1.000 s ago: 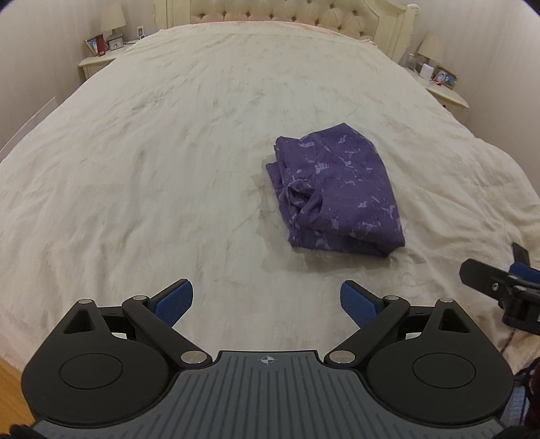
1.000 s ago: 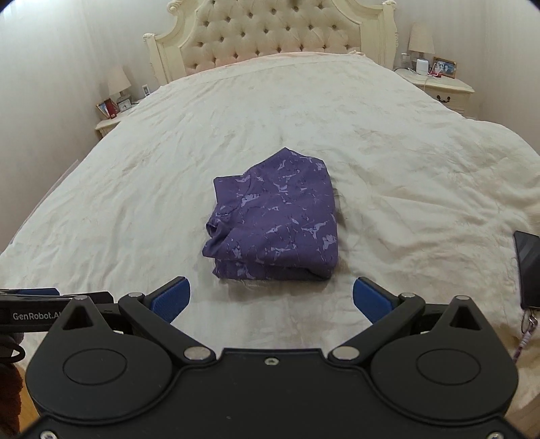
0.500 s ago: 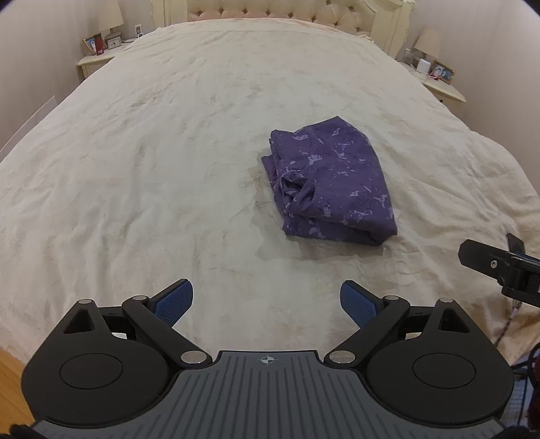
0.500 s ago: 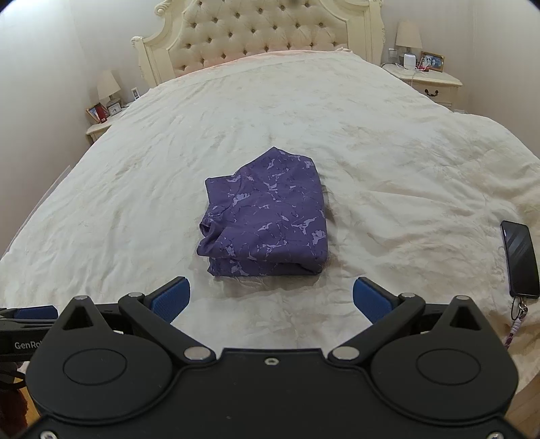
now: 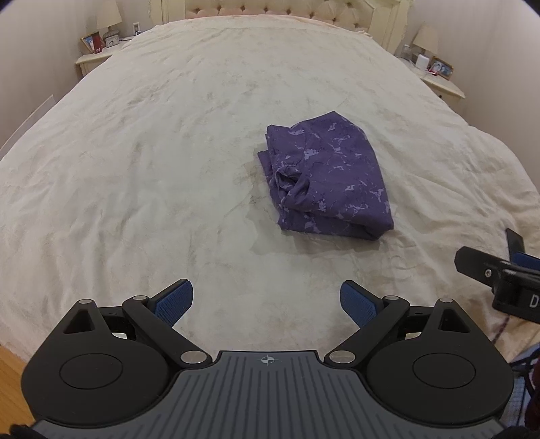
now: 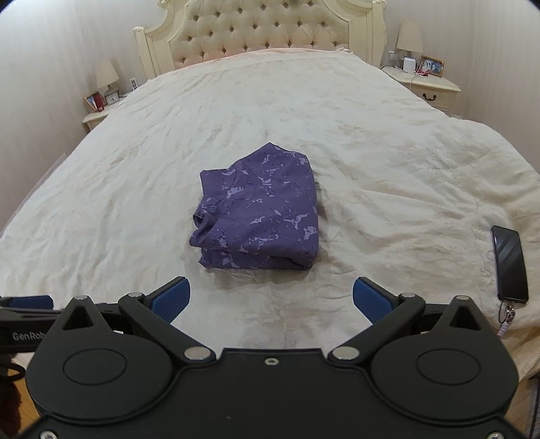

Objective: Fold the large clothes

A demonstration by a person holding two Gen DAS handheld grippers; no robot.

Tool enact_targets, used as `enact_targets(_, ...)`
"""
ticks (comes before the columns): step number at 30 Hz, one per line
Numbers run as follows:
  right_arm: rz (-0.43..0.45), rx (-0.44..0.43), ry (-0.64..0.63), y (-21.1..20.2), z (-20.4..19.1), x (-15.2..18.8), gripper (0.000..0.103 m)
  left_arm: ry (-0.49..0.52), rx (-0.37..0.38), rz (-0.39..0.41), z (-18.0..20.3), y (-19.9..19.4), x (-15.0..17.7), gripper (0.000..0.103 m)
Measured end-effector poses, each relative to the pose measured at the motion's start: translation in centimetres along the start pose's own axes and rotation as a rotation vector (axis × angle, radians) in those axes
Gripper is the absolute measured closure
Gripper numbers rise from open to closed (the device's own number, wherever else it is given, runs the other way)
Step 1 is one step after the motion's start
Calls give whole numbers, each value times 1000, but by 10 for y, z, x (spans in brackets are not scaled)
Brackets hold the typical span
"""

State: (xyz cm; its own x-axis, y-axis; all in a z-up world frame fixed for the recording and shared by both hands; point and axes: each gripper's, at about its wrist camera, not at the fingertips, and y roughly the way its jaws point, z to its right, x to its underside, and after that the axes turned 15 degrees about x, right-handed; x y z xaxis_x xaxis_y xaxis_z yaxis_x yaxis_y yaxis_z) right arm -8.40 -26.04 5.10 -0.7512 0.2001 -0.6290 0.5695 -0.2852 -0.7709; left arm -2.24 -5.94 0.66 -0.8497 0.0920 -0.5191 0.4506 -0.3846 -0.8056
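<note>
Purple garment (image 6: 258, 209): folded into compact bundle, mid-bed (image 6: 388, 141), well clear of both tools. Left gripper (image 5: 266, 302), right gripper (image 6: 270, 299): jaws spread, empty, drawn back toward near edge over last second. Folding judged complete. Phone (image 6: 509, 263) at right

home bedroom: wide bed (image 6: 388, 162) under a cream quilt, tufted cream headboard (image 6: 263, 30), matching nightstands (image 6: 432, 89) on both sides with shaded lamps (image 6: 409, 37), framed photos (image 6: 432, 66), a small clock (image 6: 113, 98); wood flooring at the edge.
</note>
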Motion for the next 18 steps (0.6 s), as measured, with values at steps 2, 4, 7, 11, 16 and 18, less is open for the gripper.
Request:
enact_targets(2, 1, 6, -5, -1, -1, 2, 1, 0, -4, 2, -2, 0, -1, 8)
enact_targets(4, -1, 7, -4, -1, -1, 2, 1, -2, -10, 3, -3, -1, 0, 8)
enact_targets(7, -6, 9, -8, 1, -1, 3, 1, -7, -13, -1, -6, 0, 1, 8)
enact_targets(11, -15, 11, -6, 3, -2, 4, 1, -9, -16, -10, -9, 2, 2, 8)
enact_targets(16, -26, 10, 0, 5, -3, 6, 1, -8, -14, -31, -12, 5, 3, 8)
enact_targets(18, -33, 9, 1, 6, -3, 7, 1, -8, -15, -38, -12, 6, 4, 8)
